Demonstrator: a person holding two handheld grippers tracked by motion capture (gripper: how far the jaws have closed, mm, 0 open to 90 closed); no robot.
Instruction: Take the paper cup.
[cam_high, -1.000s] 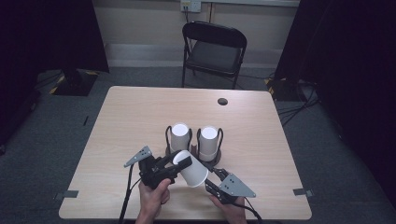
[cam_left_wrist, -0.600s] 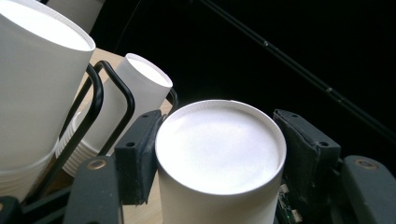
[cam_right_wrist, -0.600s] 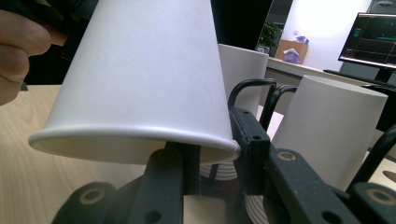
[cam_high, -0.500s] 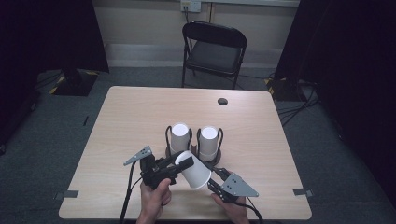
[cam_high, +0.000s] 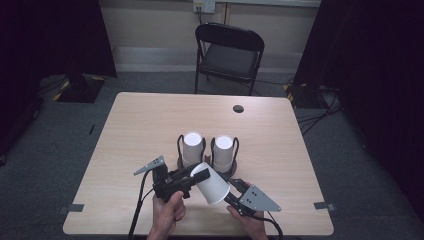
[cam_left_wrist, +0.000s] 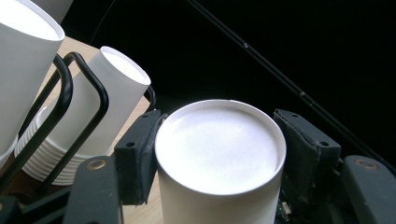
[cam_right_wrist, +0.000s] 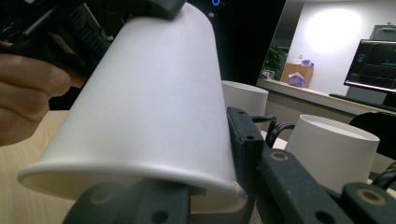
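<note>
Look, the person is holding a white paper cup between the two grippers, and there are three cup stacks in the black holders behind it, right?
Not quite: the high view shows two cup stacks in the black holders, not three. The rest holds: the white paper cup sits between the left gripper and right gripper.

No readable text, label, brand, number or sign anywhere. Plain white and unprinted on the held paper cup (cam_high: 211, 183) and on the two cup stacks (cam_high: 192, 148) behind it. Coloured lines on the monitor (cam_right_wrist: 372, 64) in the right gripper view too small and blurred to read.
</note>
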